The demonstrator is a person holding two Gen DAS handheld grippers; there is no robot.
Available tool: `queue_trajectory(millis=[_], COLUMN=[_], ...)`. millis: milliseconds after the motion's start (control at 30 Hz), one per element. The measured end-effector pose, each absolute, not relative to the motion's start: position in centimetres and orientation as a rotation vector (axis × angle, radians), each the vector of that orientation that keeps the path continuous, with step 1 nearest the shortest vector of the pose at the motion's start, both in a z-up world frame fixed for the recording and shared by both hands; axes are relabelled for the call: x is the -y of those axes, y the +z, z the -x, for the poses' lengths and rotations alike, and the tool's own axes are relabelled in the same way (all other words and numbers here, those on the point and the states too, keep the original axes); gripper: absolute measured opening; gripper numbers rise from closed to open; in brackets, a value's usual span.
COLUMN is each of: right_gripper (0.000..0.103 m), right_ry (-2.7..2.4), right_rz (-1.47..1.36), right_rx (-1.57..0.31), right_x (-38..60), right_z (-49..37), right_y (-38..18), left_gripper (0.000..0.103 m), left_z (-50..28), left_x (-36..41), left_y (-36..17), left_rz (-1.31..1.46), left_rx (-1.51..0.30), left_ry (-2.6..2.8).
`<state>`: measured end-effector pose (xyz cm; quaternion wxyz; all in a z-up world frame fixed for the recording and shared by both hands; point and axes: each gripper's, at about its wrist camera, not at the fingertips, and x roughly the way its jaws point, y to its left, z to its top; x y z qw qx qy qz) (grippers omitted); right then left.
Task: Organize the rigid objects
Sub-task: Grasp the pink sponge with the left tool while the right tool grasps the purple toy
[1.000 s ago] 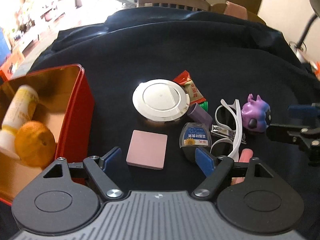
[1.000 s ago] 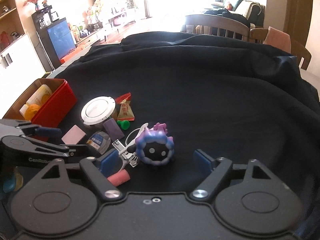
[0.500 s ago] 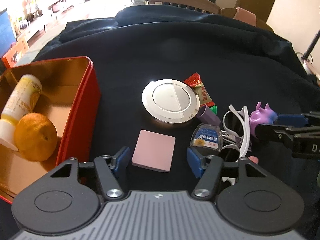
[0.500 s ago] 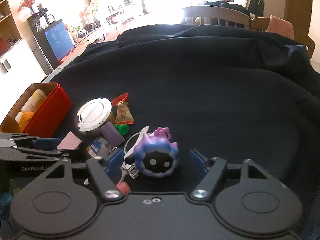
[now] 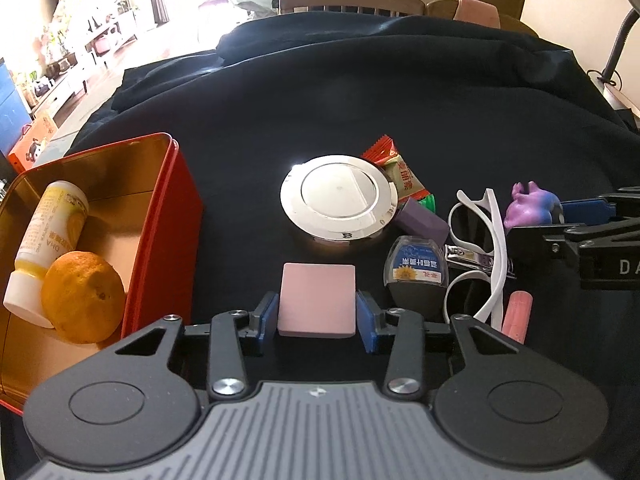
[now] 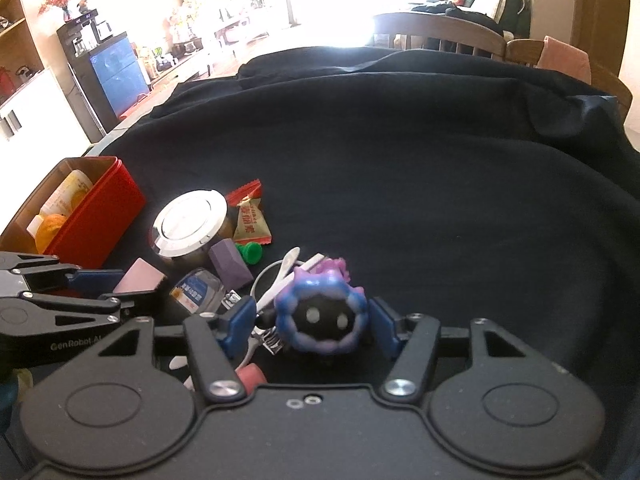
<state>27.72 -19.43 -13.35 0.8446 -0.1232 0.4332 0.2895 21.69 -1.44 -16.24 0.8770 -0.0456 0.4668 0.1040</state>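
Both grippers are at the grasping step of clearing the clutter off the dark-clothed counter [image 5: 400,112] into the red tin [image 5: 168,240], which sits at the left and already holds an orange [image 5: 82,296] and a yellow bottle [image 5: 50,232]. The left gripper [image 5: 317,312] has its blue fingers [image 5: 267,312] drawn in against the two side edges of the pink square block [image 5: 317,300], which looks pinched but seems not yet lifted off the cloth. The right gripper [image 6: 312,320] straddles the purple-blue spiky toy [image 6: 322,316]; its fingers sit just beside the toy's flanks, and whether they actually press it I cannot tell. Next, as I judge it, the left needs a firm squeeze, a straight lift and a carry left over the tin's rim; the right must finish closing without snagging the white sunglasses [image 6: 280,280] and nail clipper [image 6: 234,300] that crowd the toy's left side. The silver round lid [image 5: 340,204], candy wrapper [image 5: 402,172], purple wedge [image 5: 422,222] and floss case [image 5: 416,272] lie untouched farther out. Half a second ago both pairs of fingers stood wide, with the block and the toy ahead of them; both have since advanced and narrowed round their objects.
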Motion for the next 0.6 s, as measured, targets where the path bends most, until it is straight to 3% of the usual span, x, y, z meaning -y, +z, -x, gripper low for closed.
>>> queue_trajectory(millis=[600], right_gripper=[0.061], right_ry=[0.639], right_rz=[0.228], right_rx=[-0.844], right_x=[20.5], right_z=[-24.5], right_y=[-9.3], left_gripper=[0.04], left_z=[-20.0], left_x=[0.6], left_y=[-13.2], left_rz=[0.182], left_rx=[-0.952], left_ry=[0.2])
